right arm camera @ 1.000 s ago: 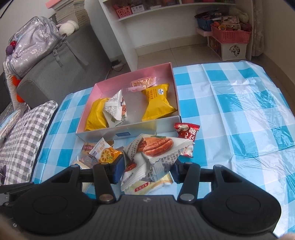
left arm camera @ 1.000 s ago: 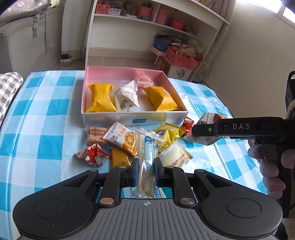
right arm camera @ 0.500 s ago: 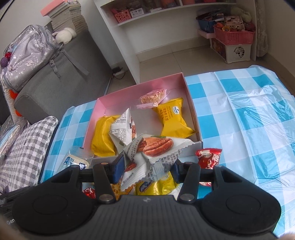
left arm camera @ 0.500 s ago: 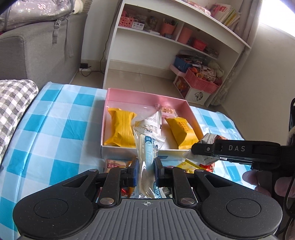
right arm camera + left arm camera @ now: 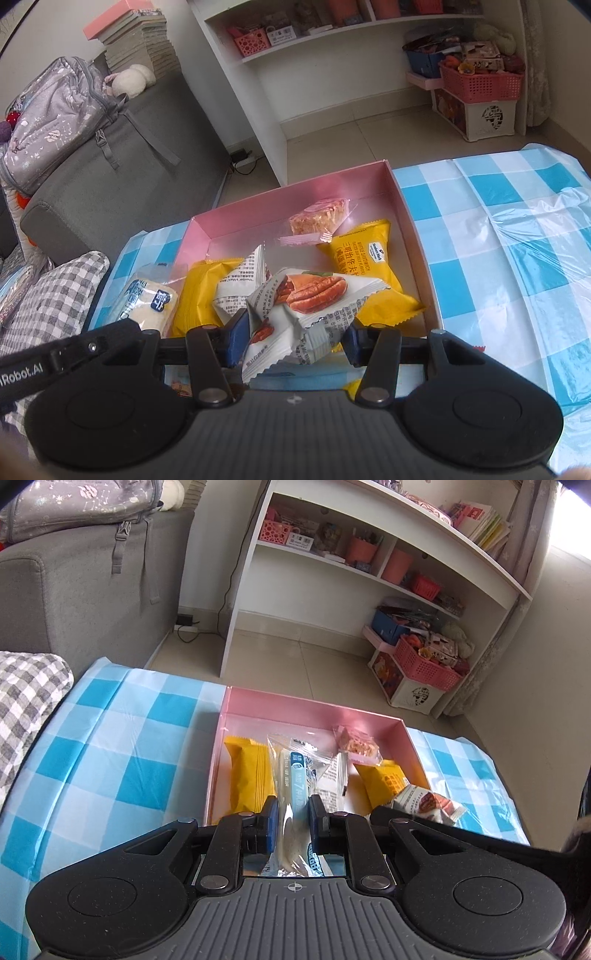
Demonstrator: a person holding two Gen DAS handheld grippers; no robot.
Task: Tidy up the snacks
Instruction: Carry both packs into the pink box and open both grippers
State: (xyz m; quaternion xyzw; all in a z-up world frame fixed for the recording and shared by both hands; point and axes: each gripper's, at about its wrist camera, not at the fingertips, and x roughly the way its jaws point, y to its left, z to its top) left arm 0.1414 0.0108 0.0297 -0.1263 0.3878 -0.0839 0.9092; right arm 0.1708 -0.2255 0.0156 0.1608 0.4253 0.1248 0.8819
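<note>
My left gripper [image 5: 291,821] is shut on a long clear-wrapped bread packet [image 5: 295,775] with a blue label and holds it over the near edge of the pink box [image 5: 314,710]. My right gripper [image 5: 293,332] is shut on a white pecan snack packet [image 5: 306,295] and holds it over the box's near side [image 5: 295,192]. The box holds two yellow packets [image 5: 365,258] [image 5: 245,775], a white newsprint-style packet [image 5: 243,277] and a pink-wrapped cake [image 5: 317,219]. The bread packet also shows at the left of the right wrist view [image 5: 147,299].
The box sits on a blue-and-white checked tablecloth [image 5: 110,753]. A grey sofa [image 5: 122,177] with a checked cushion [image 5: 26,694] stands to the left. A white shelf unit [image 5: 369,572] and pink baskets [image 5: 480,81] stand behind the table.
Both grippers have lifted their packets from the pile and moved forward to above the pink box. The loose snacks on the cloth have dropped out of view.
</note>
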